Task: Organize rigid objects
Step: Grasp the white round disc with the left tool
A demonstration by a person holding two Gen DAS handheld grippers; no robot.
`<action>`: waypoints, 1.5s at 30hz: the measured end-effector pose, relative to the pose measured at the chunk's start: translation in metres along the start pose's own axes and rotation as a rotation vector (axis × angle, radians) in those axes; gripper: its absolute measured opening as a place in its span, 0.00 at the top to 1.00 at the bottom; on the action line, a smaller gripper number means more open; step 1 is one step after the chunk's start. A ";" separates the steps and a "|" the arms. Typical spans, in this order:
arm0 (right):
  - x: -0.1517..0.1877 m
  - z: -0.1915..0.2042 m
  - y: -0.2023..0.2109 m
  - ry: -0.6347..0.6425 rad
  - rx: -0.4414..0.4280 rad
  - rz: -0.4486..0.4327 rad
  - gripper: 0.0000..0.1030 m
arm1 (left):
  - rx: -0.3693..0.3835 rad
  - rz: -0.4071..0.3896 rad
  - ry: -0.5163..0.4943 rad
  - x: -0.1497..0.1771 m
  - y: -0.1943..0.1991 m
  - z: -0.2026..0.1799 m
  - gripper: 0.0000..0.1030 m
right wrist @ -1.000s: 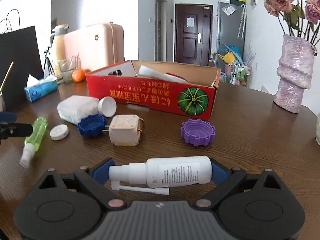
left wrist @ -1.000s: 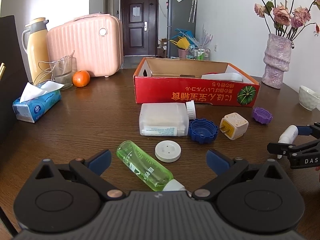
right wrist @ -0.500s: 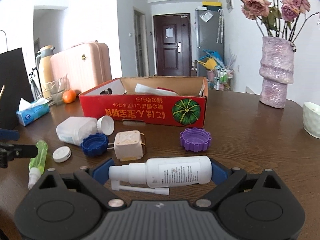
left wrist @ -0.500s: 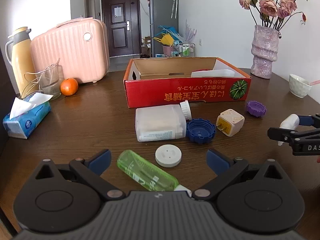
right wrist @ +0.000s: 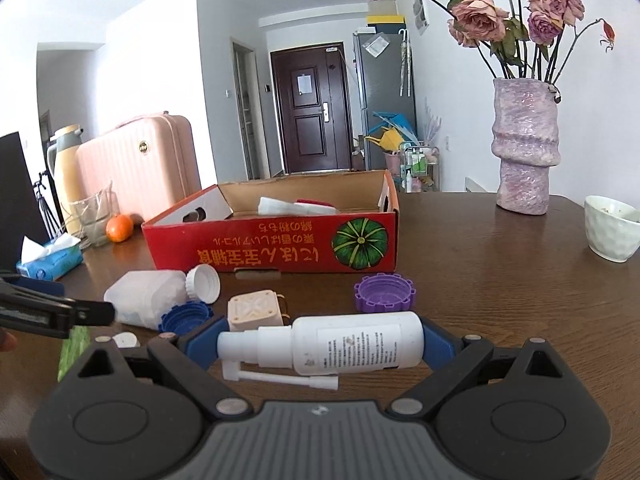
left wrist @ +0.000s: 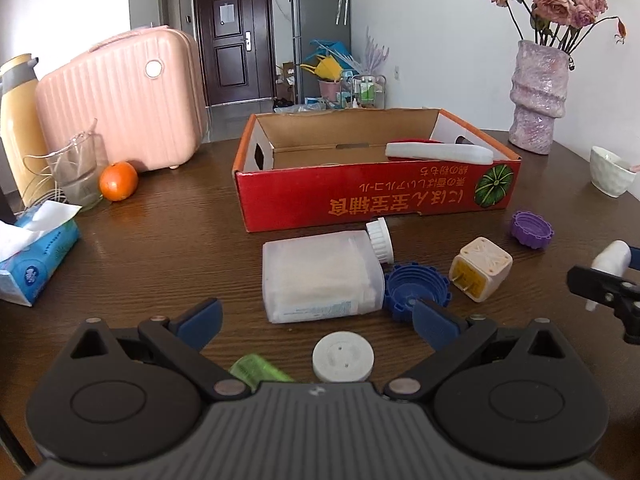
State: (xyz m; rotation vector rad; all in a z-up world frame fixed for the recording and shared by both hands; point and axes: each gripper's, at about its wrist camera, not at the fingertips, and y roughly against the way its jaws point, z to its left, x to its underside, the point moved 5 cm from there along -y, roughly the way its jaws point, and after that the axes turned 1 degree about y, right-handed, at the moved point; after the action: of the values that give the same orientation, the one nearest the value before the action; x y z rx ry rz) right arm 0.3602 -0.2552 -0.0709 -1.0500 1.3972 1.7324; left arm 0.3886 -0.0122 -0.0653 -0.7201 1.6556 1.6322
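1. Right gripper [right wrist: 320, 344] clamped on white spray bottle [right wrist: 340, 346], held crosswise between the blue pads, nozzle end pointing left, thin white straw hanging under it
2. Left gripper [left wrist: 316, 318] jaws wide apart, nothing between them; bare wood between the pads
3. Nearest left gripper: green bottle [left wrist: 260, 372], only its end shows, tucked under the gripper body; white round disc [left wrist: 343, 355] just right of it, near the gripper body
4. Next out: translucent white container [left wrist: 320, 280] lying on its side, white cap toward the box; blue ridged cap [left wrist: 416, 290] touching its right end, close to the right pad
5. Cream plug adapter [left wrist: 480, 274] right of the blue cap, small gap; purple ridged cap [left wrist: 532, 229] further right, apart
6. Red cardboard box [left wrist: 360, 200] behind the clutter, open top, white item lying inside at right; container cap nearly at its front wall
7. Open table [left wrist: 168, 240] left of the box; tissue pack [left wrist: 36, 256] at left edge
8. Far: orange [left wrist: 118, 181], glass cup [left wrist: 78, 172], pink suitcase [left wrist: 120, 100] at back left; purple vase [right wrist: 524, 148] and white bowl [right wrist: 610, 226] at back right
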 end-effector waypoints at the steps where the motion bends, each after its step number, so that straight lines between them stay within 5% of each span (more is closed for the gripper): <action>1: 0.000 0.000 0.000 0.000 0.003 0.000 0.05 | 0.004 0.002 -0.001 0.001 -0.003 0.000 0.00; 20: 0.001 0.001 0.000 -0.011 -0.014 0.005 0.05 | 0.042 0.085 -0.064 0.022 -0.031 -0.009 0.14; 28: 0.000 0.002 0.000 -0.011 -0.018 0.000 0.05 | 0.081 0.121 -0.025 0.026 -0.033 -0.006 0.41; 30: 0.000 0.002 0.001 -0.011 -0.019 0.002 0.05 | 0.083 0.118 -0.024 0.026 -0.031 -0.006 0.60; 45: 0.000 0.004 0.001 -0.006 -0.027 -0.008 0.05 | 0.043 0.054 -0.006 0.021 -0.013 -0.013 0.61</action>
State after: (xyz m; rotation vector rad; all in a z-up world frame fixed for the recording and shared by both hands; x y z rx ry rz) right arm 0.3588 -0.2514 -0.0696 -1.0627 1.3675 1.7519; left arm 0.3854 -0.0239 -0.0902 -0.6539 1.7139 1.6290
